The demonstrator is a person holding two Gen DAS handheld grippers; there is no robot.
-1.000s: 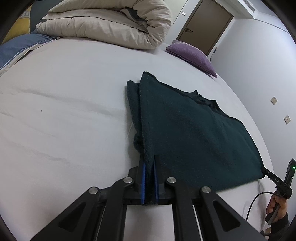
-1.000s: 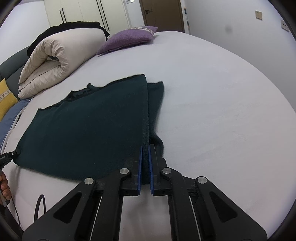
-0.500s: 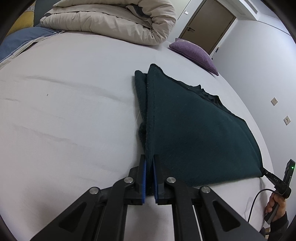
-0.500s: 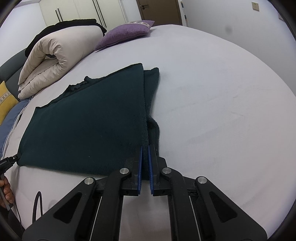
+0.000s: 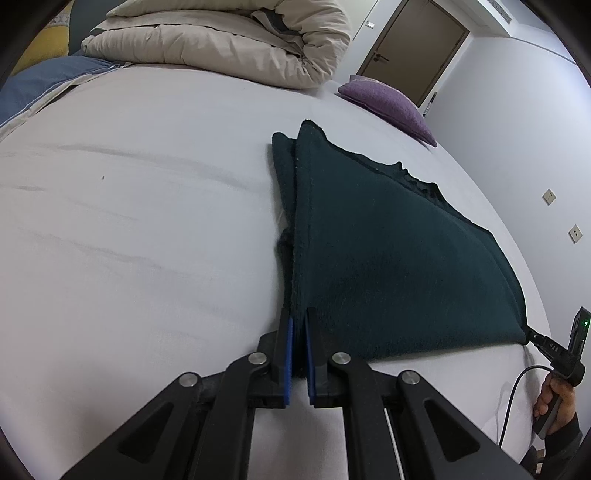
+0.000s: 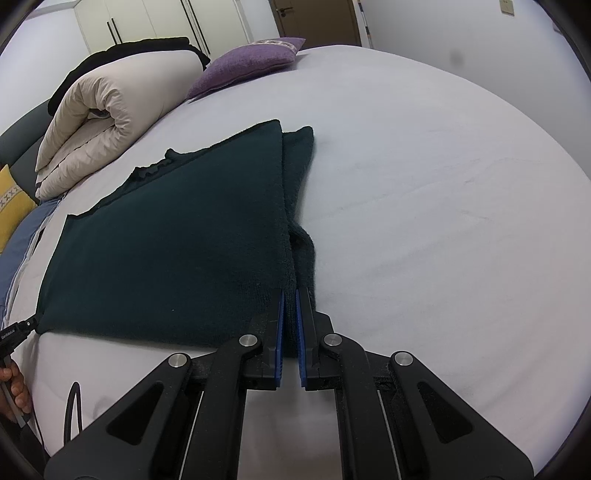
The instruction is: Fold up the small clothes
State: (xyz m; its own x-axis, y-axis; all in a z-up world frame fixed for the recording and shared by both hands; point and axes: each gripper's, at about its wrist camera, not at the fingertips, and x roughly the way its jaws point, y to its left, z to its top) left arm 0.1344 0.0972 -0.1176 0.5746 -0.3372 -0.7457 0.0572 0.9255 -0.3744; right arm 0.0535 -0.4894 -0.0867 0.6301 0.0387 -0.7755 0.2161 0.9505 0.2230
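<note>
Both near corners of the dark green garment point(image 5: 388, 258) are pinched, one by the left gripper point(image 5: 298, 325), one by the right gripper point(image 6: 290, 295). The garment lies mid-bed point(image 5: 147, 221). Both grippers sit low, pointing far. Carrying both corners evenly should keep the fold's edge straight.

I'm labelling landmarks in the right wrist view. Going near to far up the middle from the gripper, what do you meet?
right gripper → dark green garment clamped in it → bare white sheet → purple pillow → brown door
</note>
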